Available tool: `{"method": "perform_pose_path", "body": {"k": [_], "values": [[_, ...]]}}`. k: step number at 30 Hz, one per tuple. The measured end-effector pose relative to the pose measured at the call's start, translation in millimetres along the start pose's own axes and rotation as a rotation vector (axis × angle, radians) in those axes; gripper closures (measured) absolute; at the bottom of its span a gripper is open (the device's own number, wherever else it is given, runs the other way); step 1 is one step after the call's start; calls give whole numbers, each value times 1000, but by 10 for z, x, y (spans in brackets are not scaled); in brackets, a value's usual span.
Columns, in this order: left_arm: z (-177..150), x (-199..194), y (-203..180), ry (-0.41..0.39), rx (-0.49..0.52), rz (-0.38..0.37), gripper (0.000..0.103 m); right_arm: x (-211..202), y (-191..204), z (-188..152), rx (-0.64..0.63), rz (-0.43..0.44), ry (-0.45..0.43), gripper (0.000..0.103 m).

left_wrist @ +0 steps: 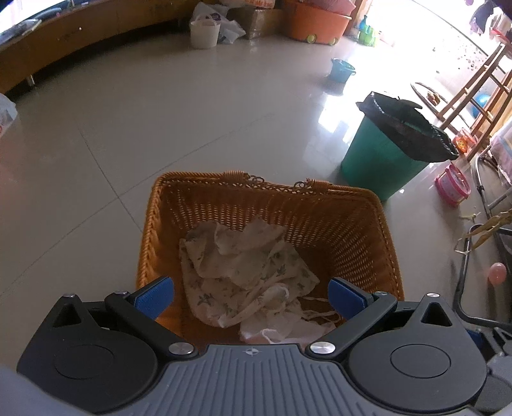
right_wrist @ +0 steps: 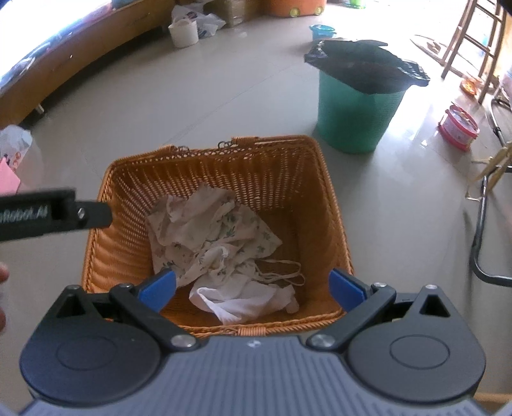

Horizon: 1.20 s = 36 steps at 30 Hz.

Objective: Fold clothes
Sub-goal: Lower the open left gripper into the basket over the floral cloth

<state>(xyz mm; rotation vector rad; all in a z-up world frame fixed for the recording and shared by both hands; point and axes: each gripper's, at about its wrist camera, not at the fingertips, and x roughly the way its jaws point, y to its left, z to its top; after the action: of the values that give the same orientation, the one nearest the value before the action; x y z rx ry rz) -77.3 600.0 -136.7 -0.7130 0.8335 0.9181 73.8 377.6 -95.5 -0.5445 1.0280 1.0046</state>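
Note:
An orange wicker basket [left_wrist: 352, 224] [right_wrist: 307, 198] stands on the tiled floor. Inside it lies a crumpled cream garment with a small floral print [left_wrist: 243, 272] [right_wrist: 208, 236], and beside it a plain white garment with thin straps [left_wrist: 281, 329] [right_wrist: 243, 297]. My left gripper [left_wrist: 251, 296] hovers above the basket's near side, open, with nothing between its blue pads. My right gripper [right_wrist: 252, 288] hangs over the near rim, also open and empty. The left gripper's black finger [right_wrist: 80, 214] shows at the left edge of the right wrist view, above the basket's left wall.
A green bin with a black liner [left_wrist: 384, 160] [right_wrist: 358, 112] stands just right of the basket. A pink tub [left_wrist: 452, 187] [right_wrist: 459, 128], wooden stool legs [left_wrist: 473, 96] and a metal frame [right_wrist: 480, 249] crowd the right. A white bucket [left_wrist: 204, 32] and orange tub [left_wrist: 316, 22] sit far back.

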Motion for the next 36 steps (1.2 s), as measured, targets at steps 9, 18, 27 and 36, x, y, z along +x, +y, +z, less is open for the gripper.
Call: {"method": "perform_pose_path", "body": {"k": [9,18,27,36], "values": [[90,657,27,47,-33,-26,2,403,89,-32,-75,12,11,2],[130,1311,59,108,-23,-53,2,801,205,-50,-123,26,24,3],[115,1827,46,131,4,-63,2,976,218,-105,-135,40,26,3],[82,2362,26,165,73,-51,2,1126,217,-153,-173,63,17,3]]}}
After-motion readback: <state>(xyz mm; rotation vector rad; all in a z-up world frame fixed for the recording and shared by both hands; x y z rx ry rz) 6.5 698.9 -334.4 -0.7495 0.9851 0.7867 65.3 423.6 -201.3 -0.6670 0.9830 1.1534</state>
